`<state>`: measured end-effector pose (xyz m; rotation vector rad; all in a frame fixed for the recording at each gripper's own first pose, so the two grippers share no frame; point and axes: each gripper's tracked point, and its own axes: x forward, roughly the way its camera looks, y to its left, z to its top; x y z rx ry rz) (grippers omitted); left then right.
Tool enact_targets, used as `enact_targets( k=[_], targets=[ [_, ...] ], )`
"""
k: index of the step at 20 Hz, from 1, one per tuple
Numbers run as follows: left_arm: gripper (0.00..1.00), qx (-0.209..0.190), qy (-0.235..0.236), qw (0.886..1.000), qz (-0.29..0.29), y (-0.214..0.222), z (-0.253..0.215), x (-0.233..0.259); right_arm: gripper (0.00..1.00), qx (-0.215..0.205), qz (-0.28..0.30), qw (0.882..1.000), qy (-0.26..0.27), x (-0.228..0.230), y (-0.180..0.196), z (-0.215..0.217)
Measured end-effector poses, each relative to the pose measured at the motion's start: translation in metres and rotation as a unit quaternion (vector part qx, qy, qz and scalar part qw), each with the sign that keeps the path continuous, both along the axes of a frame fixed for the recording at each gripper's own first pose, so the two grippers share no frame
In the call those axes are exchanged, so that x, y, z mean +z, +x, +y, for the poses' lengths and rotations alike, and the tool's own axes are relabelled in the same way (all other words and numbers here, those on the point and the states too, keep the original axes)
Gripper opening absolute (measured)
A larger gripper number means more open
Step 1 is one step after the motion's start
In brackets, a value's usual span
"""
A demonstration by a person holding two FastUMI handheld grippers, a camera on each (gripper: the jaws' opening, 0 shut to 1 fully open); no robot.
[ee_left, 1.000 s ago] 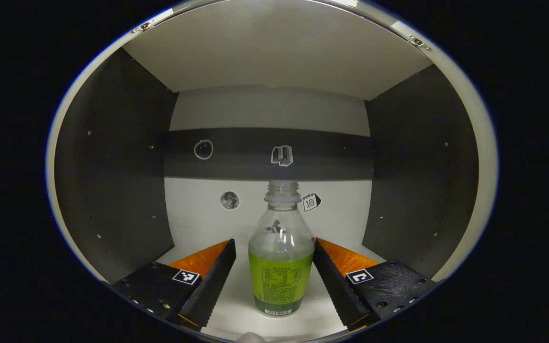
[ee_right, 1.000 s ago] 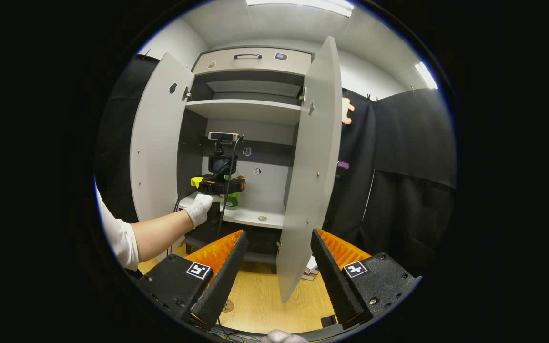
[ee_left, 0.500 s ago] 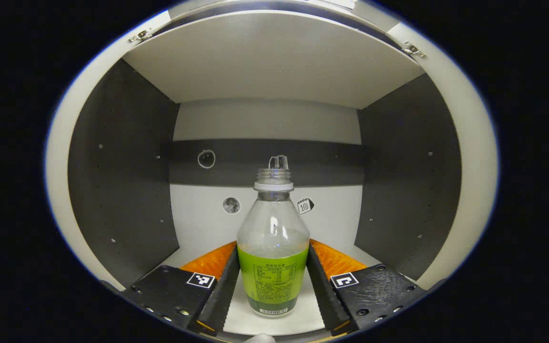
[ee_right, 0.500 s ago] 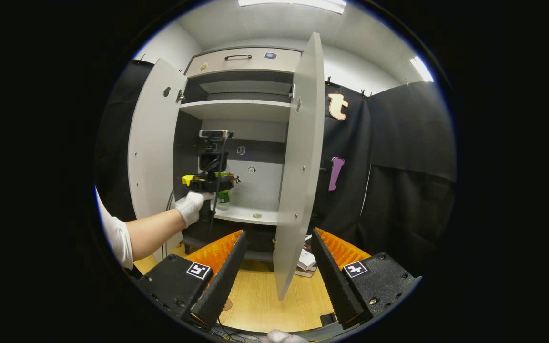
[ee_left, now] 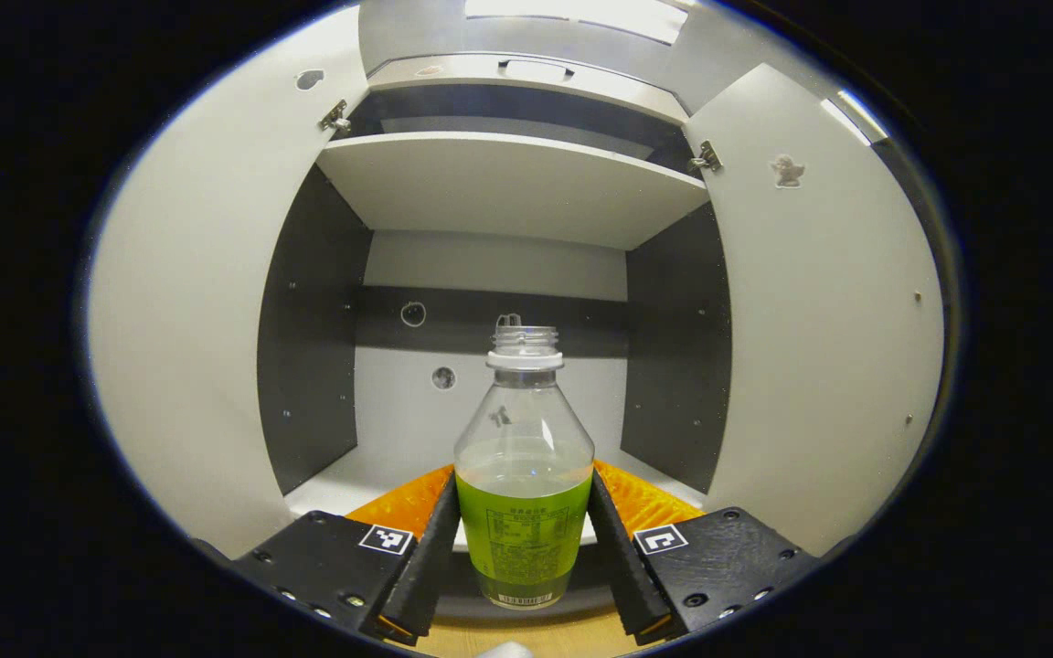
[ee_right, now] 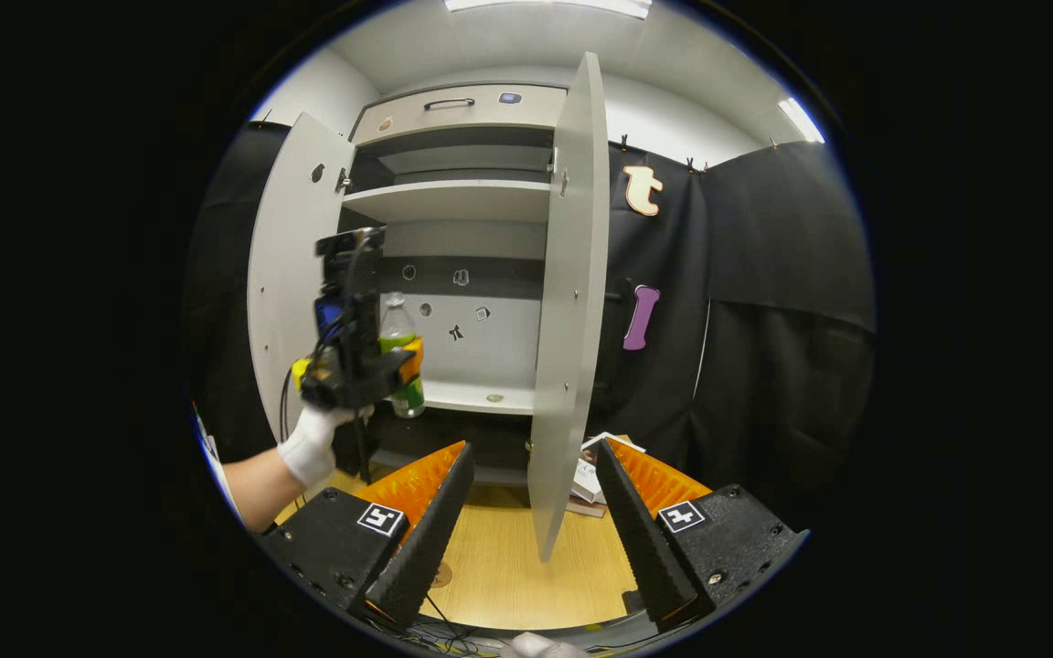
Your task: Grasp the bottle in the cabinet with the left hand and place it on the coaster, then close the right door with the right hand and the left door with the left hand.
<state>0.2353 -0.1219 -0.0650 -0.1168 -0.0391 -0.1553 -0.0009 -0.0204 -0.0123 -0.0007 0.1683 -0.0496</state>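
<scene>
In the left gripper view, the left hand-held gripper (ee_left: 524, 548) is pinching the bottle (ee_left: 524, 493): both fingers press on the green label at 9 and 3 o'clock of the bottle. The bottle is upright, it has no cap, and clear liquid stands a little above the label. Its bottom is in front of the edge of the lower shelf (ee_left: 344, 475), over the dark gap below it, so the bottle is lifted and outside the cabinet (ee_left: 508, 187). The left door (ee_left: 188, 302) and the right door (ee_left: 819, 329) are both open, at 9 and 3 o'clock of the bottle. In the right gripper view, a hand in a white glove (ee_right: 312, 443) holds the left hand-held gripper with the bottle in front of the left door, at 10 o'clock from the right hand-held gripper (ee_right: 526, 530). The right hand-held gripper is spread and holds nothing; the lower corner of the right door is seen between its fingers, farther away. A small round coaster (ee_right: 494, 398) lies on the lower shelf, at 3 o'clock of the bottle. Below is a wooden floor (ee_right: 499, 567).
</scene>
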Motion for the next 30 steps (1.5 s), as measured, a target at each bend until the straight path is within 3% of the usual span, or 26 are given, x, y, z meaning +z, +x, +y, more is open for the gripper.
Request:
enact_targets(
  k=[3,5,11,18,19,22,30],
  targets=[
    [0.77,-0.006,-0.004,1.0,0.017,-0.036,-0.002,-0.042,0.83,-0.001,0.007,1.0,0.0,-0.007,-0.002,-0.001],
    [0.73,-0.012,-0.005,0.999,0.03,-0.051,-0.005,-0.068,0.84,0.003,0.014,1.0,0.005,-0.011,-0.003,0.002],
    [0.73,-0.036,0.031,0.998,0.051,-0.088,-0.018,-0.132,0.84,0.008,0.023,1.0,-0.006,-0.018,-0.007,0.006],
    [0.73,-0.081,-0.003,0.994,0.071,-0.128,-0.046,-0.213,0.84,0.005,0.031,0.999,-0.024,-0.021,-0.01,0.003],
    [0.7,-0.082,-0.003,0.994,0.074,-0.133,-0.046,-0.223,0.84,0.004,0.033,0.999,-0.027,-0.022,-0.011,0.002],
    [0.73,-0.084,-0.002,0.992,0.09,-0.139,-0.046,-0.253,0.84,0.001,0.042,0.999,-0.032,-0.028,-0.012,-0.001],
    [0.73,-0.129,0.005,0.989,0.07,-0.155,-0.066,-0.274,0.84,0.008,0.064,0.997,-0.04,-0.044,-0.009,0.003]
  ],
)
